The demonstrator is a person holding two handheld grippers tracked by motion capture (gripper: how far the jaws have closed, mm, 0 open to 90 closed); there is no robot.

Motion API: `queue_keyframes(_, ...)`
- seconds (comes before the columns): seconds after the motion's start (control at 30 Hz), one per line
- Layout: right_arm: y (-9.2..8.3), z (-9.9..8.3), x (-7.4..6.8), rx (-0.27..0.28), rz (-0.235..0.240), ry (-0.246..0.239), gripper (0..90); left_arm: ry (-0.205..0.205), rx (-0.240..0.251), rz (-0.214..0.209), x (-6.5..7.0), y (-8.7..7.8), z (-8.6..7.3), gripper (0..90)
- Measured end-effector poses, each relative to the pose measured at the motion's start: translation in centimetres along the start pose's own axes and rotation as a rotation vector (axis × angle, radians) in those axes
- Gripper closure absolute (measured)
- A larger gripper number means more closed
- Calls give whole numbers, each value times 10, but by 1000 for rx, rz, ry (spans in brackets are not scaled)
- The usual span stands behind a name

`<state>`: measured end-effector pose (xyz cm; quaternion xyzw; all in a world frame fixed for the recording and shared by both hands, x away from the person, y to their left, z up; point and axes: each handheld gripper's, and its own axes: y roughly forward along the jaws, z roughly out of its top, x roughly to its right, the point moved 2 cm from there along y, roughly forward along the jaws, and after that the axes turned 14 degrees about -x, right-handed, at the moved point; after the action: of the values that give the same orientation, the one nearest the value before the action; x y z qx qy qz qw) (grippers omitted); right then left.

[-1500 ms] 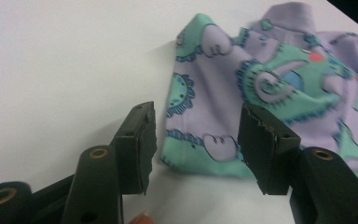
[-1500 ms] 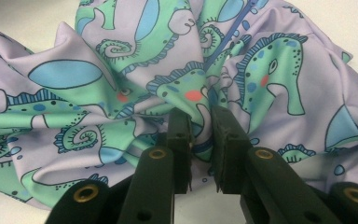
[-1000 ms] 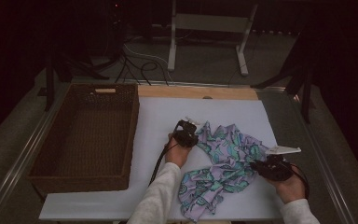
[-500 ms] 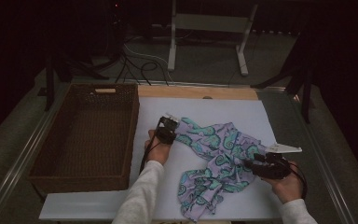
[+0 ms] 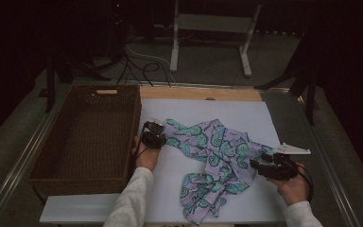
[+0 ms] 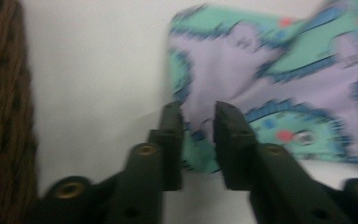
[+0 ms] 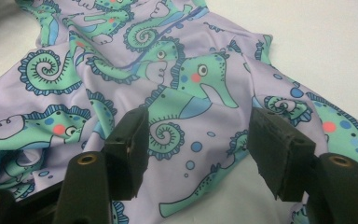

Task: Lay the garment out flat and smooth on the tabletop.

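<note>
A lilac cloth [image 5: 212, 163] printed with green seahorses is being spread flat on the white table [image 5: 264, 118]; it lies crumpled from the table's centre toward 5 o'clock, well short of flat. The left gripper [image 5: 153, 134] is at the cloth's 9 o'clock corner, just beside the wicker basket [image 5: 87, 137]. Its jaws have just been opening; in the left gripper view a narrow gap is seen with the cloth's edge [image 6: 200, 130] between them, apparently released. The right gripper [image 5: 264, 166] is at the 3 o'clock edge, its jaws parted wide over the cloth [image 7: 182, 93], nothing being pinched.

To do this step well, single-layer edges should be taken rather than bunched folds, and the corners drawn apart low over the table so that the folds near 6 o'clock are pulled out.

Counted: one cloth, one basket, one table, two grippers.
</note>
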<state>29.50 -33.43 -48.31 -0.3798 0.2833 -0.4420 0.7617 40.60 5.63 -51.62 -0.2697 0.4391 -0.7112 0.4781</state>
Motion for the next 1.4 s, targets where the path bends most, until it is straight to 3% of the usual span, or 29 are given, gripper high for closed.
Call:
queue_keyframes(0.1, 0, 0, 2, 5, -10, 6, 364, 27, 42, -81, 8, -4, 6, 577)
queue_keyframes(0.13, 0, 0, 2, 5, -10, 6, 364, 27, 42, -81, 8, -4, 6, 560)
queue_keyframes(0.17, -1, 1, 3, 9, -17, 14, 359, 59, 63, -112, 17, -5, 10, 560)
queue_keyframes(0.3, -6, -3, 19, 26, -41, 59, 354, 121, 57, -223, 39, -2, 13, 498)
queue_keyframes(0.33, -6, -3, 19, 26, -41, 59, 354, 121, 57, -223, 39, -2, 13, 486)
queue_keyframes(0.4, -9, -8, 30, 33, -56, 102, 354, 165, 39, -273, 53, 1, 12, 480)
queue_keyframes(0.5, -11, -13, 42, 30, -73, 125, 354, 184, 24, -338, 64, 2, 9, 466)
queue_keyframes(0.63, -14, -17, 52, 27, -83, 155, 357, 210, 16, -346, 74, 0, 4, 446)
queue_keyframes(0.67, -14, -21, 59, 23, -89, 169, 364, 210, 22, -384, 79, -4, 0, 444)
queue_keyframes(0.8, -12, -26, 66, 6, -92, 183, 370, 241, 19, -439, 90, -13, -10, 444)
queue_keyframes(1.0, -8, -27, 66, -19, -84, 174, 374, 241, 58, -592, 106, -34, -20, 441)
queue_keyframes(1.07, -6, -28, 65, -28, -80, 167, 384, 253, 48, -620, 113, -39, -24, 438)
queue_keyframes(1.13, -5, -28, 64, -34, -82, 166, 387, 264, 37, -623, 117, -40, -25, 426)
queue_keyframes(1.3, 0, -29, 63, -65, -91, 144, 419, 314, 0, -513, 135, -37, -34, 329)
queue_keyframes(1.37, 1, -30, 63, -77, -93, 136, 442, 327, -26, -499, 138, -32, -35, 354)
queue_keyframes(1.4, 2, -30, 63, -86, -98, 126, 461, 345, -42, -480, 139, -31, -35, 407)
